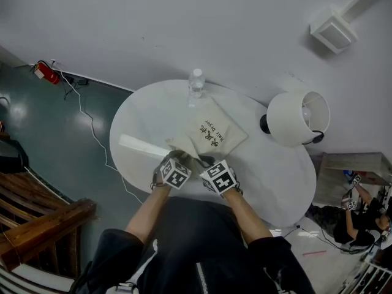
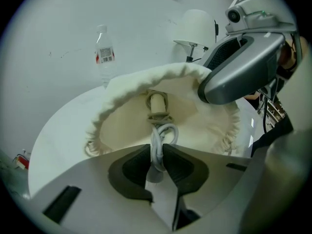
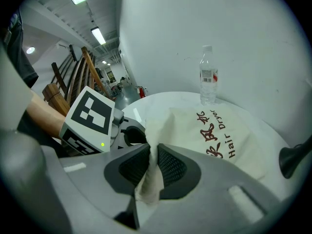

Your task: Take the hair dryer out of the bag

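A cream cloth bag (image 1: 211, 133) printed "Hair Dryer" lies on the round white table (image 1: 141, 118). In the left gripper view its mouth (image 2: 146, 82) gapes toward me, showing the hair dryer's handle end (image 2: 157, 103) and its coiled white cord (image 2: 161, 138) inside. My left gripper (image 2: 157, 162) is shut on that cord loop at the bag's opening. My right gripper (image 3: 152, 167) is shut on the bag's rim cloth (image 3: 155, 130), holding the mouth up. In the head view both grippers (image 1: 176, 171) (image 1: 219, 177) sit side by side at the bag's near edge.
A clear water bottle (image 1: 195, 86) stands at the table's far edge behind the bag. A white lamp shade (image 1: 298, 117) sits at the table's right side. Wooden furniture (image 1: 37, 207) stands at the left, and a cable runs across the floor.
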A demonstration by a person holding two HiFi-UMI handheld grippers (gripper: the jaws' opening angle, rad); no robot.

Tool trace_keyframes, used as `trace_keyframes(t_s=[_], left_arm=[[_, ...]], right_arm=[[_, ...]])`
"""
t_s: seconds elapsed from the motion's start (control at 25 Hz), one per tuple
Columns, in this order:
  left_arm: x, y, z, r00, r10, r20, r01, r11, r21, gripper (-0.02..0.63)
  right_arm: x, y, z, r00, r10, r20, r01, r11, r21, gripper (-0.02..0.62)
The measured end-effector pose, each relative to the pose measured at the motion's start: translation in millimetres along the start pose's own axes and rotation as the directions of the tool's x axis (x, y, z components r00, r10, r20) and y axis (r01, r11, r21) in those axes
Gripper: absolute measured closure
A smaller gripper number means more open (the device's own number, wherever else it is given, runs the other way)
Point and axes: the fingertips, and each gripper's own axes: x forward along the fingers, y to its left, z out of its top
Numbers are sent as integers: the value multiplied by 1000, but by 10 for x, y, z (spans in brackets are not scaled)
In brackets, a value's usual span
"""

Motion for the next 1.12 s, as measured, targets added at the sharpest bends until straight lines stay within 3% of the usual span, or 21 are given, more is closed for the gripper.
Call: trace_keyframes(t_s=[0.76, 0.92, 1.12], left_arm=[[-170, -69, -57, 1000, -18, 25, 18, 1000, -17, 534], [-220, -67, -102, 1000, -17, 26, 17, 1000, -20, 534], [-284, -78, -169, 999, -21, 26, 22, 999, -27, 534]], right_arm=[[24, -4, 8, 1000, -13, 2, 13, 999, 35, 546], [37, 9, 1, 999, -34, -12, 34, 999, -13, 546], [57, 14, -21, 999, -47, -20, 47, 999, -6, 546]])
